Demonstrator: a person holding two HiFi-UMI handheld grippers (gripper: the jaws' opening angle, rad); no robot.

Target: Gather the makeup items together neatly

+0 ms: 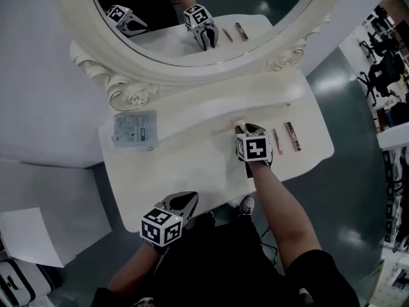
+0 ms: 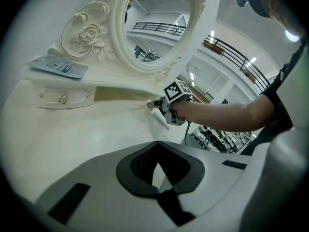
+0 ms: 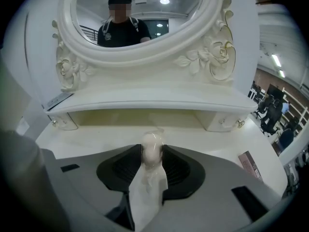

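Jaws of the right gripper [image 3: 152, 152] clamp one wrapped makeup puff [image 3: 146, 190]; just right of them lie one pink stick [image 1: 277, 141] and one slim box [image 1: 293, 136]. Jaws of the left gripper [image 1: 185, 202] meet, empty.

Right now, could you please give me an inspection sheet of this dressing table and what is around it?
Surface: white dressing table with an oval mirror.
Job's things: slim stick and slim box lie side by side, right of the right tool; a cream wrapped item is in that tool.
Clutter: flat packet on the raised shelf, left.
Tools: right tool shut on the wrapped item; left tool shut, empty, at the table's front edge.
Cables: dark cable hangs from the right tool.
Surroundings: grey floor, sheet of paper lower left, chairs at right.
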